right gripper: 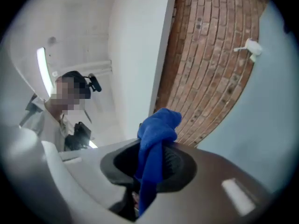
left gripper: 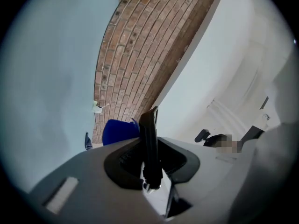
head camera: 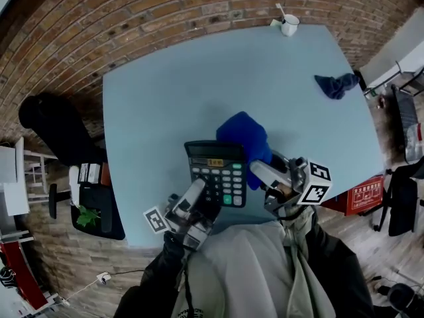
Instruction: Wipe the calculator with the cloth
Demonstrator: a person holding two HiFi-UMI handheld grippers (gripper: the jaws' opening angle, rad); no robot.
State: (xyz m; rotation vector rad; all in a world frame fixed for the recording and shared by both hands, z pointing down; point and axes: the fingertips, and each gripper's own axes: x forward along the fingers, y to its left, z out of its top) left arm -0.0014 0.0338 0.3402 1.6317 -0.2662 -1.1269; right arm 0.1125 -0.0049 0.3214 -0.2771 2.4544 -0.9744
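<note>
**Calculator in my left jaws, cloth in my right**

My left gripper has its jaws drawn narrow, clamped on the near edge of the black desk calculator with grey and green keys. The calculator sits over the near part of the pale blue table, keys facing up toward the head camera. In the left gripper view I see it edge-on, a thin dark slab standing between the pads.

My right gripper is just right of the calculator, jaws pinched on the bright blue fabric cloth. The cloth bunches past the calculator's far right corner. In the right gripper view it hangs through the jaws as a folded strip.

A crumpled dark blue rag lies well apart at the table's right, and a white mug stands at the far edge.
</note>
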